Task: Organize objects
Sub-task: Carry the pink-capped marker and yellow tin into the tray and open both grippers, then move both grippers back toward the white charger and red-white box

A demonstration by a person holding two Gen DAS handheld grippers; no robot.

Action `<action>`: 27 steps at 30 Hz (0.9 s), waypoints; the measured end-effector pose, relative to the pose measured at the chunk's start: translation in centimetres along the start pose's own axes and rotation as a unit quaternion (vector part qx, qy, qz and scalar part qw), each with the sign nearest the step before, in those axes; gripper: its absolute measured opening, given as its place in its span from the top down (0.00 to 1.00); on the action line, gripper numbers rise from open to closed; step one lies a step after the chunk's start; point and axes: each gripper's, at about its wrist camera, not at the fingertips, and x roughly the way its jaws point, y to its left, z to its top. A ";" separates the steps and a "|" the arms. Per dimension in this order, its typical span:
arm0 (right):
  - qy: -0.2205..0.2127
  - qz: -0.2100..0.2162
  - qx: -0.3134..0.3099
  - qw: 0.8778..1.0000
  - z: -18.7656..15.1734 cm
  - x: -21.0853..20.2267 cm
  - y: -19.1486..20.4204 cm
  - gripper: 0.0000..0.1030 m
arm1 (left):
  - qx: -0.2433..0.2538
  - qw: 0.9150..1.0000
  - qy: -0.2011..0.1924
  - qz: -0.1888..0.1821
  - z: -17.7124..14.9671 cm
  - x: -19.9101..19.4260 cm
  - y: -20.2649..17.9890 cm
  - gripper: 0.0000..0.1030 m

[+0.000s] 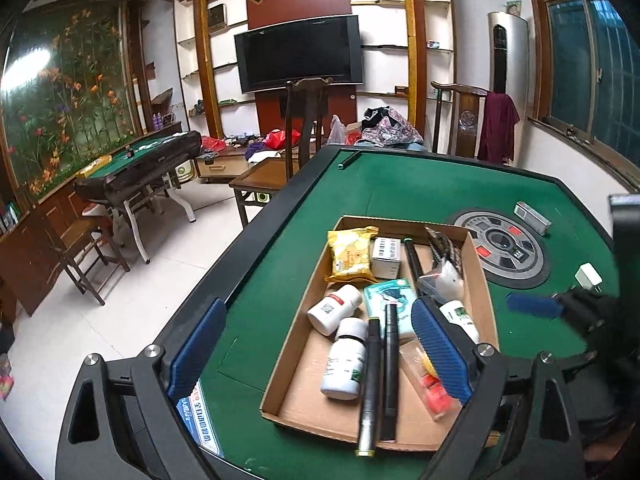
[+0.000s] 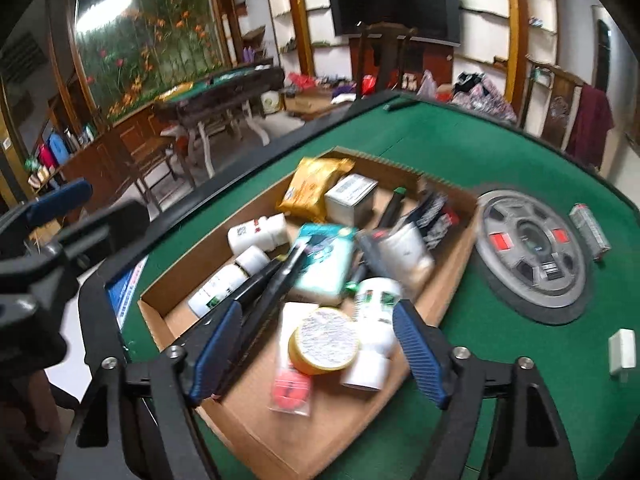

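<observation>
A shallow cardboard tray (image 1: 296, 344) (image 2: 256, 412) sits on the green table. It holds white bottles (image 1: 345, 360), black pens (image 1: 370, 380), a yellow packet (image 1: 350, 256), a white box (image 1: 386, 256) and a teal pack (image 1: 390, 300). My left gripper (image 1: 320, 348) is open and empty above the tray's near left part. My right gripper (image 2: 318, 354) is open over the tray. A round yellow tin (image 2: 324, 340) lies in the tray between its fingers, not gripped, beside a white bottle (image 2: 374, 336) and an orange-red packet (image 2: 290, 392).
On the green felt (image 1: 400, 192) lie a round control panel (image 1: 504, 248) (image 2: 534, 252), a grey lighter box (image 1: 532, 218) (image 2: 590, 232), a white charger (image 1: 588, 276) (image 2: 622, 350) and a dark pen (image 1: 349, 159) near the far edge. The table's black rim runs on the left.
</observation>
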 end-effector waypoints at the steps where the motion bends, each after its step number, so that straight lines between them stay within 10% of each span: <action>1: -0.003 -0.003 0.003 1.000 -0.1 -0.4 -0.4 0.15 | 0.003 1.000 0.000 0.000 0.1 -0.2 -0.3 0.09; 27: -0.046 -0.133 0.233 0.962 -6.9 -11.2 -27.3 0.14 | 0.167 0.983 0.028 -0.067 1.3 0.9 -19.1 0.08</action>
